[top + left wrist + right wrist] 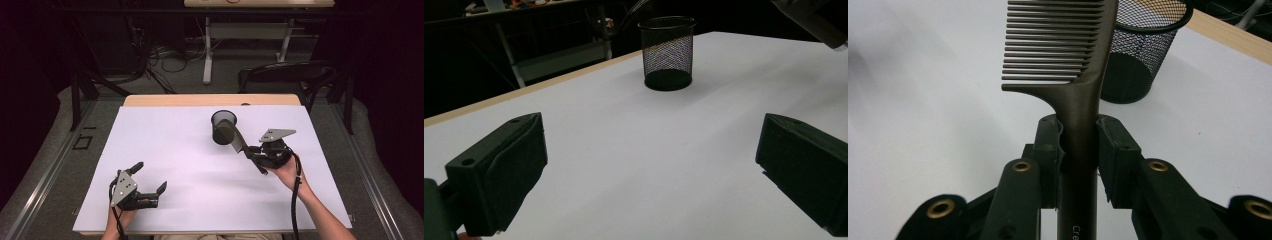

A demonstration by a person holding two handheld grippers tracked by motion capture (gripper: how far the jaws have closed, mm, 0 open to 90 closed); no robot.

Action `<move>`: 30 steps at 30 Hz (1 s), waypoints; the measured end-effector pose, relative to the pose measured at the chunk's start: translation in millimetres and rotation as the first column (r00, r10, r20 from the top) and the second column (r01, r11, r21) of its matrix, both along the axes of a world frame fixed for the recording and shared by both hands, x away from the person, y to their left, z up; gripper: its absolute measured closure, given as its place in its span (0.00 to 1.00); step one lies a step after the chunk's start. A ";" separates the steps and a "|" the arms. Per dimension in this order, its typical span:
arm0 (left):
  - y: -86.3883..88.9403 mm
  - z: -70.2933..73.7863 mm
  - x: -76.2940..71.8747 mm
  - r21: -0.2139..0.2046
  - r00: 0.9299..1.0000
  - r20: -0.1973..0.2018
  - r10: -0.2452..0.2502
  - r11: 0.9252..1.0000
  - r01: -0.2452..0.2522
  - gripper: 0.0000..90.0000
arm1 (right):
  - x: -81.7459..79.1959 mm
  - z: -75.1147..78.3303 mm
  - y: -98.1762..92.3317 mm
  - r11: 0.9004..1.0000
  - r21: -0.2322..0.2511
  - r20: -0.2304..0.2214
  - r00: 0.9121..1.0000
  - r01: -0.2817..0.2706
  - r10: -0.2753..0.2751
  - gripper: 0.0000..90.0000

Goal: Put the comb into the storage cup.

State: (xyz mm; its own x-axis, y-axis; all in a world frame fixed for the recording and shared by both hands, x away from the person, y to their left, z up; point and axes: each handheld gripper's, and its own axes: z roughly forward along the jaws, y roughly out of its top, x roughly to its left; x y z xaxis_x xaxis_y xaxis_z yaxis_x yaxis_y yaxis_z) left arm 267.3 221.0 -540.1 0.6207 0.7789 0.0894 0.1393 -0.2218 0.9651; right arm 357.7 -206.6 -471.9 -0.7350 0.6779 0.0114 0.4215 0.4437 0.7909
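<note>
Clamping comb point(1083, 105) marked "Cre" – right gripper point(1080, 145); left gripper point(649, 165) gapes wide

the comb point(1068, 55) looks like smooth brown plastic with a dull sheen. the cup point(668, 52) is black wire mesh, matt. a matt white sheet point(200, 170) covers the pale wood counter point(200, 100). matt black plastic fingers point(504, 170).
</note>
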 end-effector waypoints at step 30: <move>-1.9 -0.3 0.2 0.010 1.000 -0.003 -0.004 1.000 0.004 0.00 | 11.4 5.5 -7.9 0.998 0.050 0.046 0.998 0.047 -0.049 0.81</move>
